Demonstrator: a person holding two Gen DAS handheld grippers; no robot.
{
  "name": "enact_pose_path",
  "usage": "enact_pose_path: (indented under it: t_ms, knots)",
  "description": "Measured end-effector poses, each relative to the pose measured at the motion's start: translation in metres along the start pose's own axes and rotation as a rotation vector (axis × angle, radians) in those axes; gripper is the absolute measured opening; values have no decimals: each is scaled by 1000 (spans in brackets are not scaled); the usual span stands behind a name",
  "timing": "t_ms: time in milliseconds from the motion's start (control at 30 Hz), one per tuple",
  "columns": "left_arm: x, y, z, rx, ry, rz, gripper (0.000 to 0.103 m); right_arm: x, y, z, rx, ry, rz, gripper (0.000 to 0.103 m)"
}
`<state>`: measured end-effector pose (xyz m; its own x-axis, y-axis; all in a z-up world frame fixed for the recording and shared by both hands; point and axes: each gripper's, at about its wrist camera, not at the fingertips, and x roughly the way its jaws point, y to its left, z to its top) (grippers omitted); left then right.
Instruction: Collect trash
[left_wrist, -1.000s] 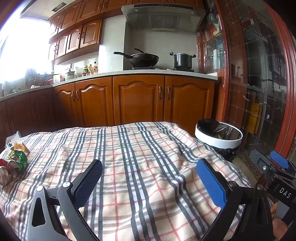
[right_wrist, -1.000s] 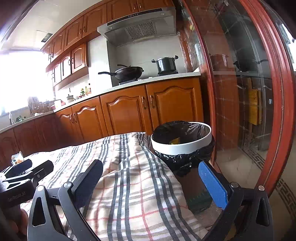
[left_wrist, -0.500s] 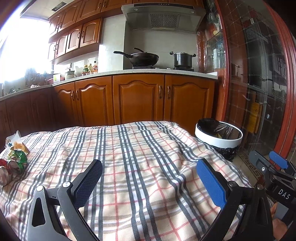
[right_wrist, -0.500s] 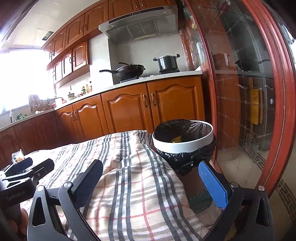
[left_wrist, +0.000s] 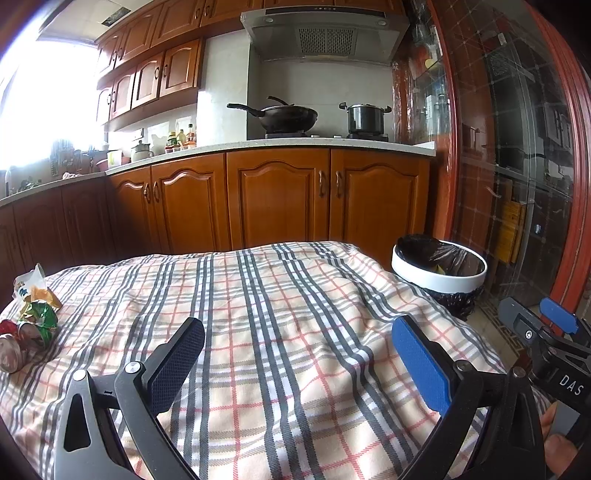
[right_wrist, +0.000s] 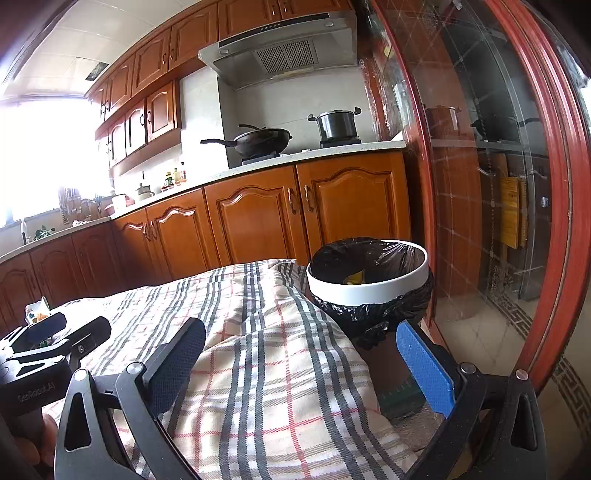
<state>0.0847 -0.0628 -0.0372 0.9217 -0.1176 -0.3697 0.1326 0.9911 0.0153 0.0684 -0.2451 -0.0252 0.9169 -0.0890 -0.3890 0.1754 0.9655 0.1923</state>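
Crinkly foil wrappers (left_wrist: 35, 314) far left of left gripper (left_wrist: 299, 354); bin (left_wrist: 439, 266) ahead-right. Both grippers gaping, empty. Right gripper (right_wrist: 303, 354) beside bin. Risk: slippery wrappers squirt out; checked cloth (left_wrist: 280, 332) snags.

The left gripper (left_wrist: 297, 360) hangs over a plaid cloth (left_wrist: 280, 306) with its jaws spread wide and nothing between them. Well off to the left of the black-padded jaw, a heap of crumpled wrappers (left_wrist: 31, 314) lies on the cloth, touching a can (left_wrist: 9, 356) at the frame's edge. Ahead and to the right of the blue-padded jaw, past the cloth's edge, stands a white-rimmed bin (left_wrist: 439, 267) lined with a black bag. Right of that jaw, the right gripper (left_wrist: 535, 317) shows, its jaws parted.
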Motion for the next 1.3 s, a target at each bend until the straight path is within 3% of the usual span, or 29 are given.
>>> enact_pose_path:
  t_ms: [1300]
  knots:
    - [4, 4, 1, 2, 10, -16, 102, 3, 4, 1, 1, 14, 15, 103]
